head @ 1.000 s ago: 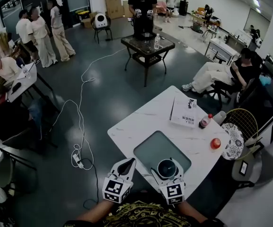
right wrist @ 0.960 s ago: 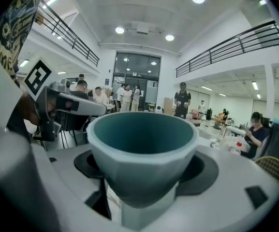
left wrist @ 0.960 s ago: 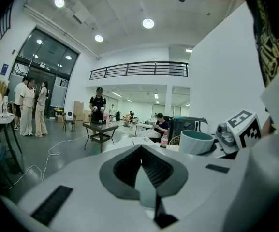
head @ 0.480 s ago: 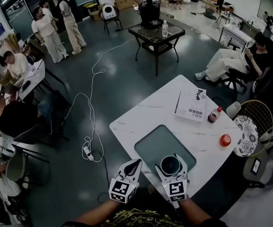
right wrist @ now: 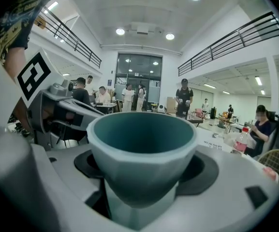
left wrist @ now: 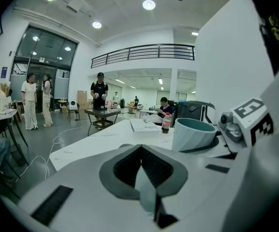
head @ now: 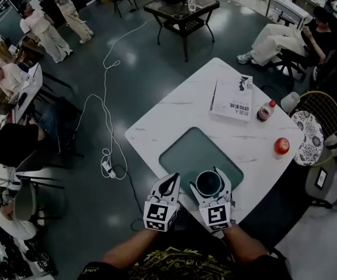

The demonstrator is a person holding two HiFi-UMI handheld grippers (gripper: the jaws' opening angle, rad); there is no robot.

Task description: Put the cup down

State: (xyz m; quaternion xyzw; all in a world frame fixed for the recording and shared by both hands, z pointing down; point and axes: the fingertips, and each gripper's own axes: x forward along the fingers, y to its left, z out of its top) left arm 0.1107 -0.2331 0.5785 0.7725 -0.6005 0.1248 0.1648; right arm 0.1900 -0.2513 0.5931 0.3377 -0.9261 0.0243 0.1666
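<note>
The cup (head: 208, 183), clasped between the wide-set jaws of the right gripper (head: 211, 181), has been lowered over the mat (head: 183, 153) at the table (head: 174, 112) edge; contact is possibly not yet made. The left gripper (head: 170, 182) is carried closed, empty. Release remains.

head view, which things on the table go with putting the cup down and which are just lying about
Job in hand: cup, gripped in the right tongs; grey mat, likely the landing spot; white table.

Lying about: book; bottle; red round thing; left tongs, shut and empty.
</note>
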